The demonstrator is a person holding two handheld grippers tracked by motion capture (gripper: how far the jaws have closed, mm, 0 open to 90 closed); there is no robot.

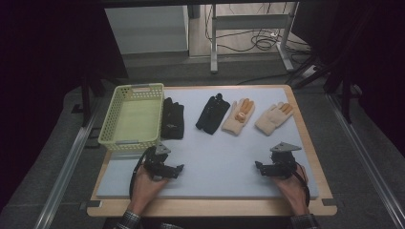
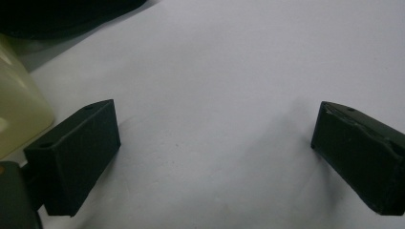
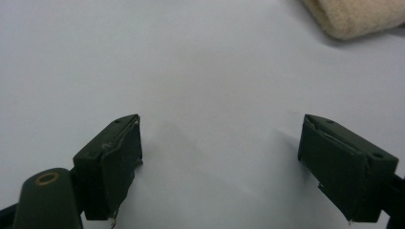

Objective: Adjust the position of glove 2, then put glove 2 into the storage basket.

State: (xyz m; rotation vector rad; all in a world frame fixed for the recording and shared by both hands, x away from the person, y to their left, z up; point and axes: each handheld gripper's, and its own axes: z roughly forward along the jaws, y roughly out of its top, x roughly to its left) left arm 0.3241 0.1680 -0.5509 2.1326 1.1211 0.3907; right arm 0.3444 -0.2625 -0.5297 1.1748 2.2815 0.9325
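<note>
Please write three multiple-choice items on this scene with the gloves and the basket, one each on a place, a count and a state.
1. Where does the basket stand?
A. At the mat's far left corner
B. At the near right corner
C. Between the cream gloves

2. How many gloves lie on the mat?
A. Two
B. Four
C. Six

3. How do the jaws of the right hand-held gripper stand?
A. Shut on a glove
B. Shut on nothing
C. Wide apart, nothing between them

Answers: 1 A, it sits left of the leftmost black glove. 2 B, that one, a second black glove and two cream gloves. 3 C, bare mat shows between them.
</note>
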